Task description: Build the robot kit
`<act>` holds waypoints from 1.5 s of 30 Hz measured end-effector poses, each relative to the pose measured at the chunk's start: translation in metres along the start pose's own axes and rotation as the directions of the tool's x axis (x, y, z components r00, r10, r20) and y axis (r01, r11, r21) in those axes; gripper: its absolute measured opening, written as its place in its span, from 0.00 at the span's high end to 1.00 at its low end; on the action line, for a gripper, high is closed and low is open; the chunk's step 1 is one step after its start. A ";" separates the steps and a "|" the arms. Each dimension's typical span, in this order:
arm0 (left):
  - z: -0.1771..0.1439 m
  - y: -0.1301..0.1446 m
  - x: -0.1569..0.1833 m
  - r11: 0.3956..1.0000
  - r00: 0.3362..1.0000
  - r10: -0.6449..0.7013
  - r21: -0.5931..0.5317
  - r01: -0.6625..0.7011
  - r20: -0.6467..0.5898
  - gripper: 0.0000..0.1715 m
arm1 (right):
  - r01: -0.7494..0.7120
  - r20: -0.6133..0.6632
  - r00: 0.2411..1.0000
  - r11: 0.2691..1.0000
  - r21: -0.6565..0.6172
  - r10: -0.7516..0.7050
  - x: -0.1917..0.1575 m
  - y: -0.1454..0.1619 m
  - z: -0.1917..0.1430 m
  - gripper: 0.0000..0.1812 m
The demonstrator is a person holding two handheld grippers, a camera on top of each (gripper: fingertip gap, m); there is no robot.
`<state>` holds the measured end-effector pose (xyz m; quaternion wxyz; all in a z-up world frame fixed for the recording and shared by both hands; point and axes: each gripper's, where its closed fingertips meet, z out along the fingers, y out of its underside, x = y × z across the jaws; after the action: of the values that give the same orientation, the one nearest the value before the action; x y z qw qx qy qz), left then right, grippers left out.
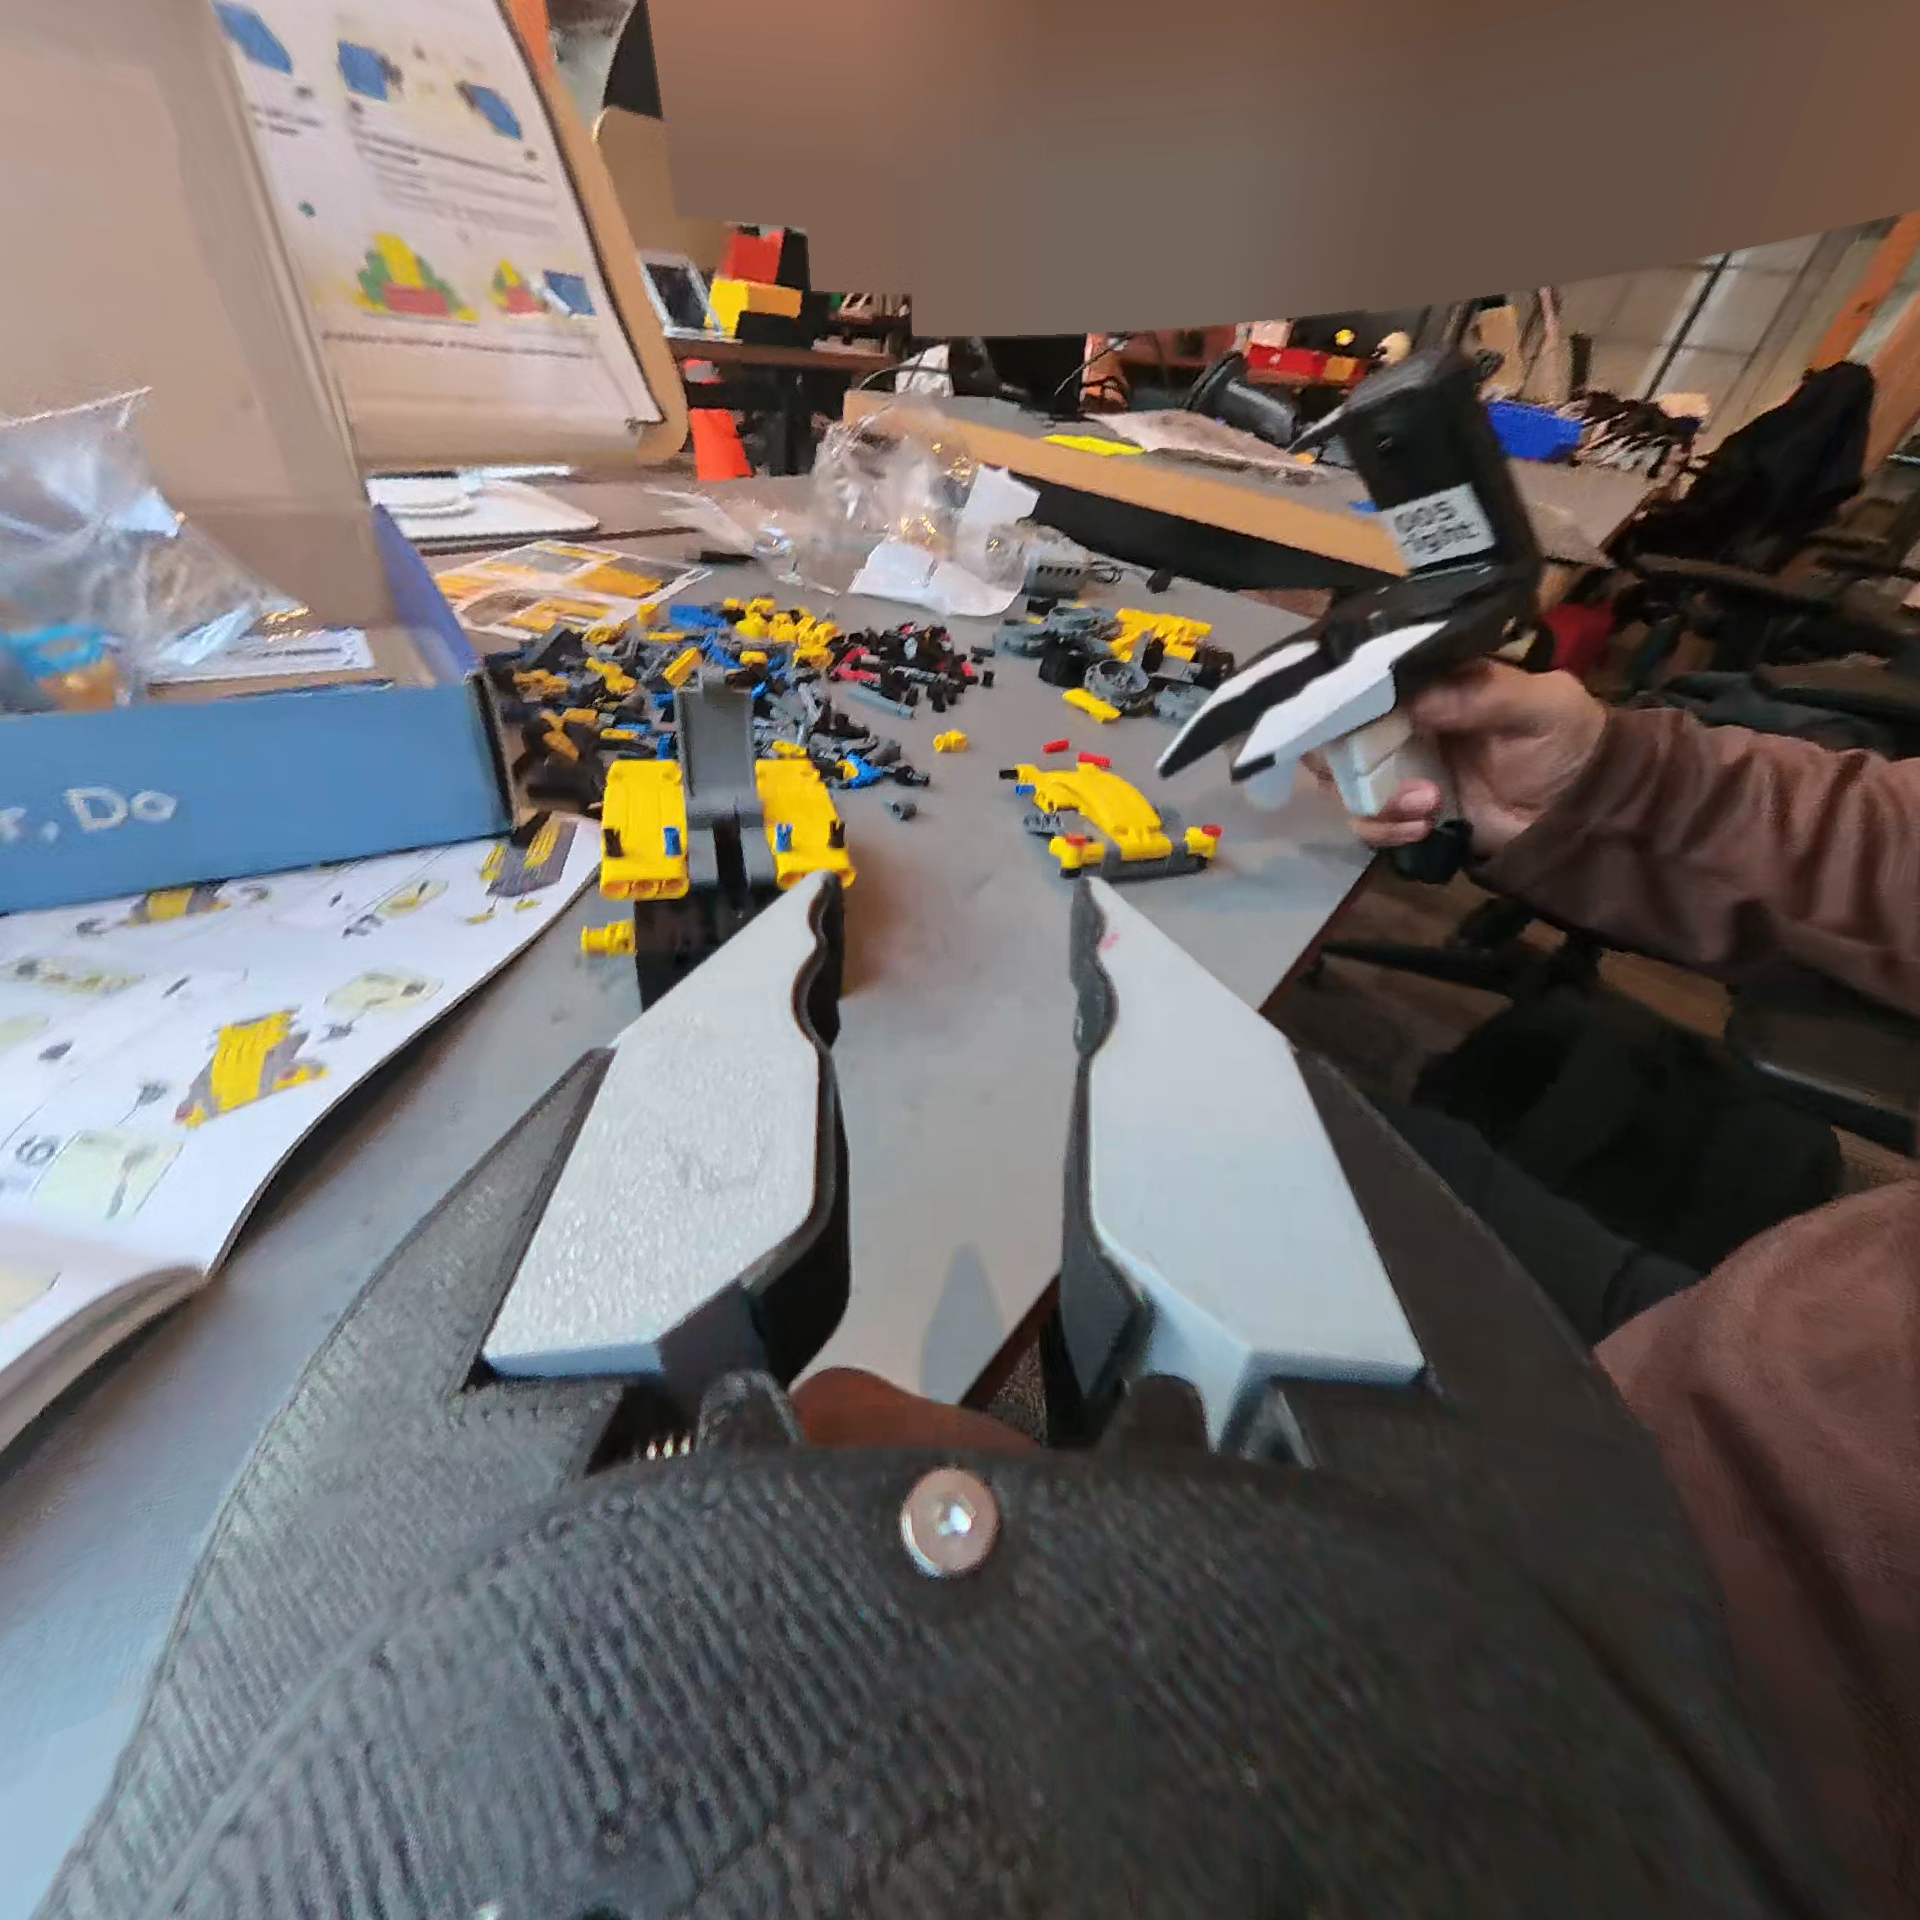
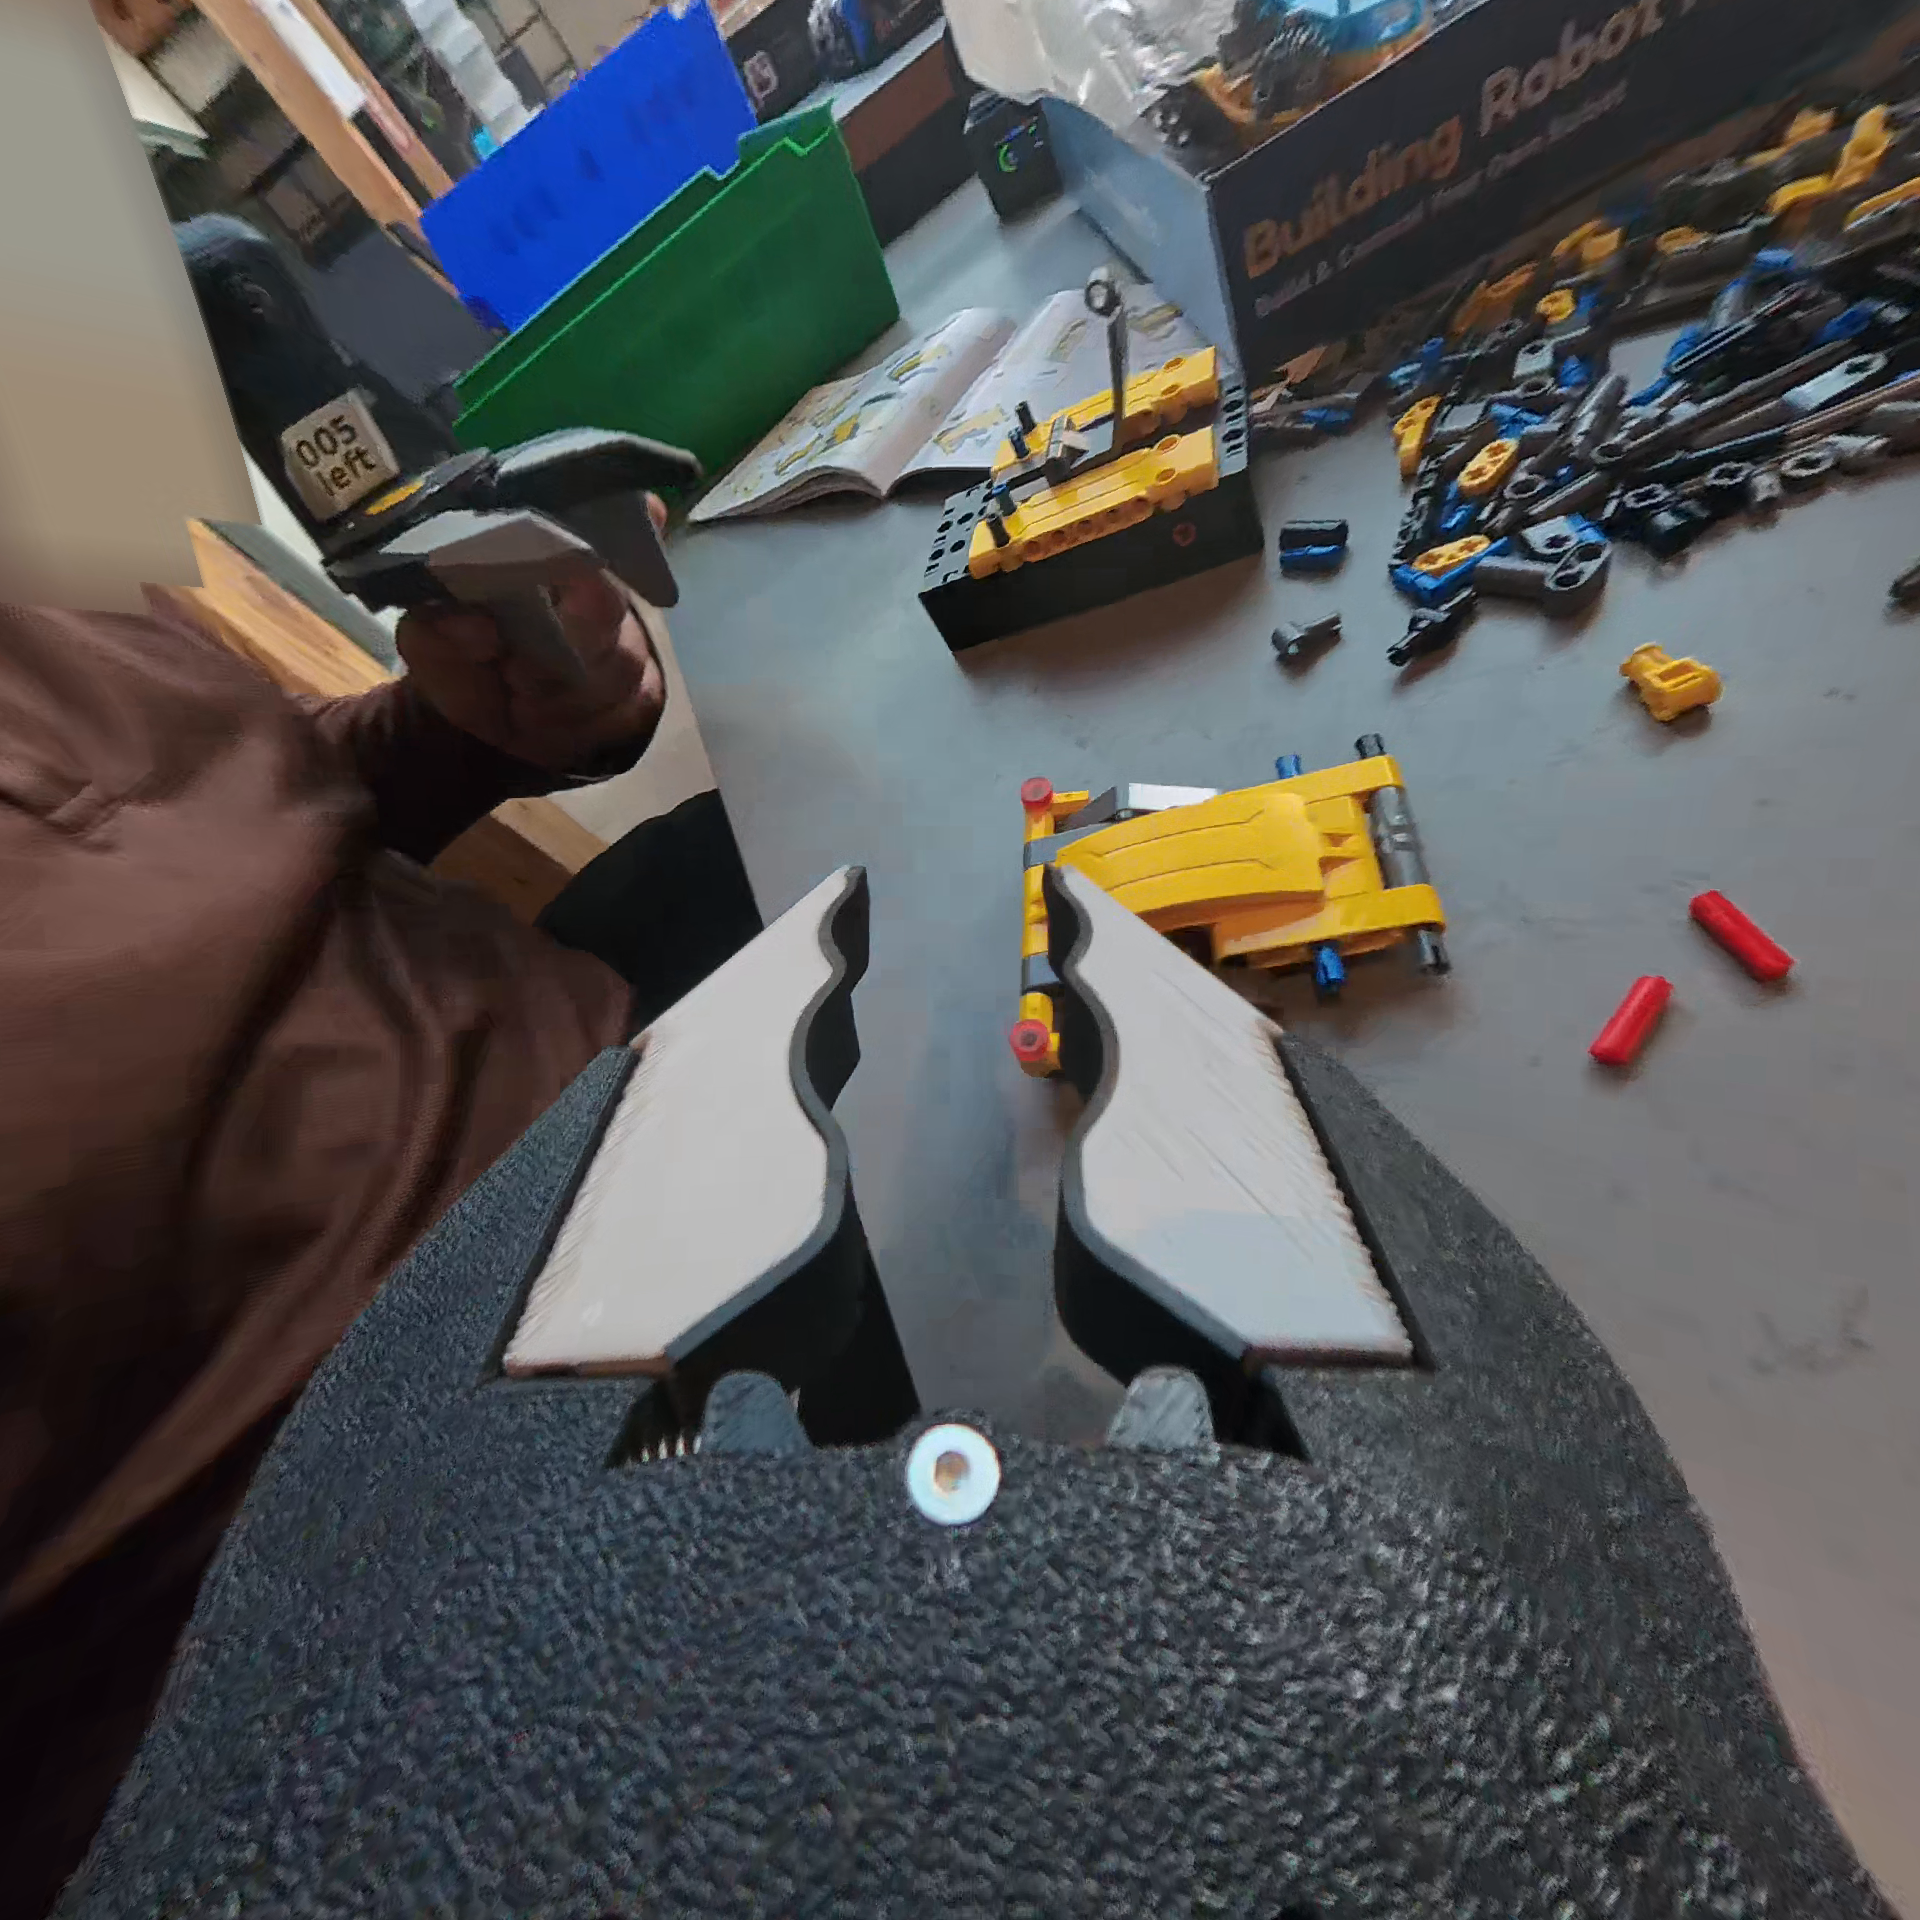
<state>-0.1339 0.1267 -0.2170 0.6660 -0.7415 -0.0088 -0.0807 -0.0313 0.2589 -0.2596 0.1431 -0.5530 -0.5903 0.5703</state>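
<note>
loose bricks, open booklet, blue box

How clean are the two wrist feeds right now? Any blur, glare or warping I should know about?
Left wrist view: fisheye bending at the edges, the instruction booklet and blue box soft, a smoothed patch laid over the top; the yellow and black assembly is fairly sharp. Right wrist view: the yellow car piece is sharp, the loose parts pile is streaked, and there is no harsh glare.
</note>
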 end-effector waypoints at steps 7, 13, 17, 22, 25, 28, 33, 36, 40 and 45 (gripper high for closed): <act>0.004 -0.006 0.003 0.993 0.983 -0.110 0.016 0.114 -0.148 0.75 | -0.090 0.081 0.992 0.995 -0.050 0.094 -0.002 0.002 0.007 0.88; -0.006 0.007 0.008 0.994 0.981 -0.111 -0.027 0.108 -0.159 0.75 | -0.027 0.061 0.998 0.999 0.024 0.026 -0.005 -0.006 0.004 0.98; -0.004 0.021 0.021 0.993 0.982 -0.100 -0.078 0.088 -0.158 0.75 | 0.009 0.061 0.998 1.000 0.019 -0.010 -0.009 -0.004 0.005 0.99; -0.002 0.030 0.032 0.995 0.991 0.020 -0.098 -0.033 -0.129 0.76 | 0.043 0.045 0.998 0.999 0.033 -0.044 -0.010 -0.005 0.004 0.99; 0.001 0.035 0.040 0.992 0.989 0.026 -0.117 -0.043 -0.142 0.79 | 0.055 0.009 0.998 0.997 0.048 -0.055 -0.007 -0.007 0.002 1.00; 0.001 0.036 0.047 0.991 0.986 0.035 -0.119 -0.055 -0.163 0.82 | 0.068 -0.049 0.997 0.995 0.075 -0.065 -0.002 -0.009 -0.003 1.00; 0.002 0.042 0.047 0.987 0.989 0.050 -0.146 -0.070 -0.136 0.86 | 0.058 -0.287 0.958 0.990 0.128 -0.019 0.034 -0.013 -0.032 1.00; 0.004 0.041 0.048 0.987 0.990 0.049 -0.144 -0.068 -0.132 0.86 | 0.074 -0.448 0.894 0.977 0.200 0.024 0.054 -0.025 -0.059 1.00; 0.005 0.043 0.050 0.987 0.991 0.017 -0.158 -0.038 -0.134 0.85 | 0.085 -0.623 0.782 0.984 0.154 0.030 0.076 -0.023 -0.076 0.99; 0.003 0.043 0.047 0.985 0.990 0.015 -0.166 -0.038 -0.137 0.84 | 0.081 -0.646 0.761 0.997 0.004 -0.060 0.080 -0.012 -0.058 1.00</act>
<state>-0.0819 0.1206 -0.2534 0.6012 -0.7878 0.0532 -0.1225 -0.0190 0.3575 -0.2686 0.3671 -0.6904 -0.5165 0.3491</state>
